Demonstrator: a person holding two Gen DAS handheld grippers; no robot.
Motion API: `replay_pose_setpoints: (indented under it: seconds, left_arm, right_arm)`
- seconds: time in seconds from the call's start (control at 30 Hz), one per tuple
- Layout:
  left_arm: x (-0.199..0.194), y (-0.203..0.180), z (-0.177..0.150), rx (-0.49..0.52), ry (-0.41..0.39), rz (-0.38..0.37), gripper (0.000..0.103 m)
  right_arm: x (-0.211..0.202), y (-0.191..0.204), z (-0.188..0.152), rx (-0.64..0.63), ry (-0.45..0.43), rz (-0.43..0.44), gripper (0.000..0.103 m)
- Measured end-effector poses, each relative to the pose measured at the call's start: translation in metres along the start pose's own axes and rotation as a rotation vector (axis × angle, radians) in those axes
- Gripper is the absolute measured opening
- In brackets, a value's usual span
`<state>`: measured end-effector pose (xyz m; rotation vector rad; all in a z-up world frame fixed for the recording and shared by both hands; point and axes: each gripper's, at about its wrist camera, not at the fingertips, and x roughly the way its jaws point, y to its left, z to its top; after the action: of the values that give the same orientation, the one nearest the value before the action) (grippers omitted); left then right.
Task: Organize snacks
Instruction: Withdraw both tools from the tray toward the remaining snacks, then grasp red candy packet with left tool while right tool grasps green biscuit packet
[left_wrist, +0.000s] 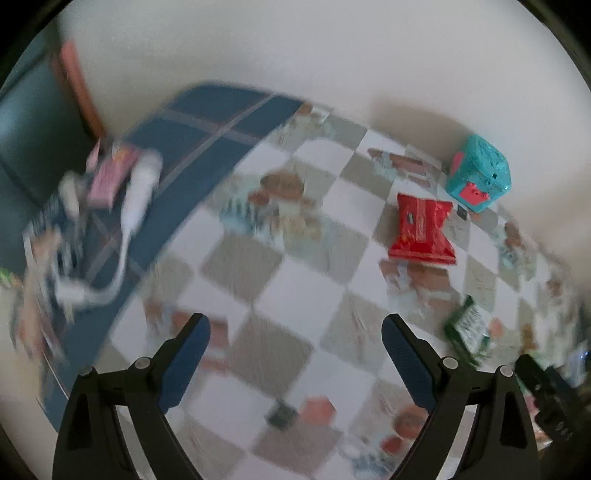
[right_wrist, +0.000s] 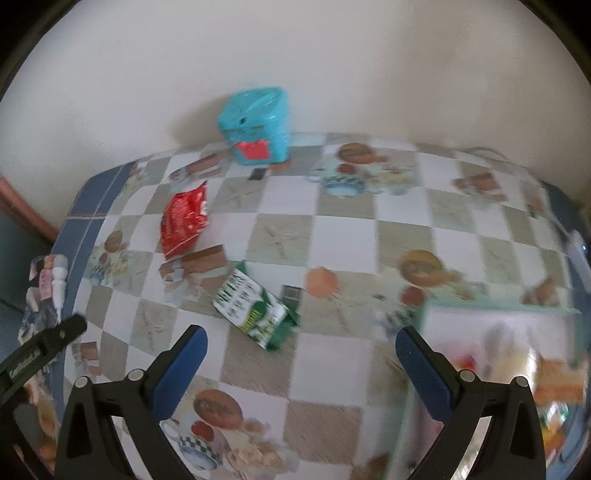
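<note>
A red snack bag (left_wrist: 421, 230) (right_wrist: 184, 221) lies on the checkered tablecloth near the far wall. A green and white snack packet (right_wrist: 256, 314) (left_wrist: 467, 330) lies closer, just ahead of my right gripper (right_wrist: 301, 345) and slightly left of its centre. That gripper is open and empty above the cloth. My left gripper (left_wrist: 295, 334) is also open and empty over bare checks, with the green packet off to its right. A teal box (left_wrist: 480, 173) (right_wrist: 256, 125) with a red label stands against the wall. A light tray (right_wrist: 498, 354) holding blurred snack items sits at the right.
The table's left edge has a blue border (left_wrist: 207, 125). Beyond it, off the table, lie a pink packet (left_wrist: 110, 173) and white objects (left_wrist: 142, 188). A small dark card (right_wrist: 291, 293) lies by the green packet. A white wall backs the table.
</note>
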<state>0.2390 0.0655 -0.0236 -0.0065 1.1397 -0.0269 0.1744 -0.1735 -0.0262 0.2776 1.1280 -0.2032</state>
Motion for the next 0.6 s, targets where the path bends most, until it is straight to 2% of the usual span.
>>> replay_pose_setpoints:
  seconds: [0.07,0.2,0.33,0.6]
  left_arm:
    - [0.007,-0.007,0.007,0.062,0.005,-0.014,0.094]
    - [0.026,-0.012,0.026,0.054,0.065,-0.169,0.094]
    - [0.042,-0.031,0.047,0.061,0.086,-0.268,0.094]
    - [0.074,-0.063,0.072,0.042,0.127,-0.321,0.094]
  right_arm:
    - [0.015,0.005,0.006,-0.035,0.025,0.021,0.103]
    - [0.038,0.015,0.013,-0.095,0.060,0.049,0.100]
    - [0.055,0.028,0.014,-0.182,0.078,0.045,0.098]
    - [0.073,0.042,0.015,-0.264,0.087,0.031,0.097]
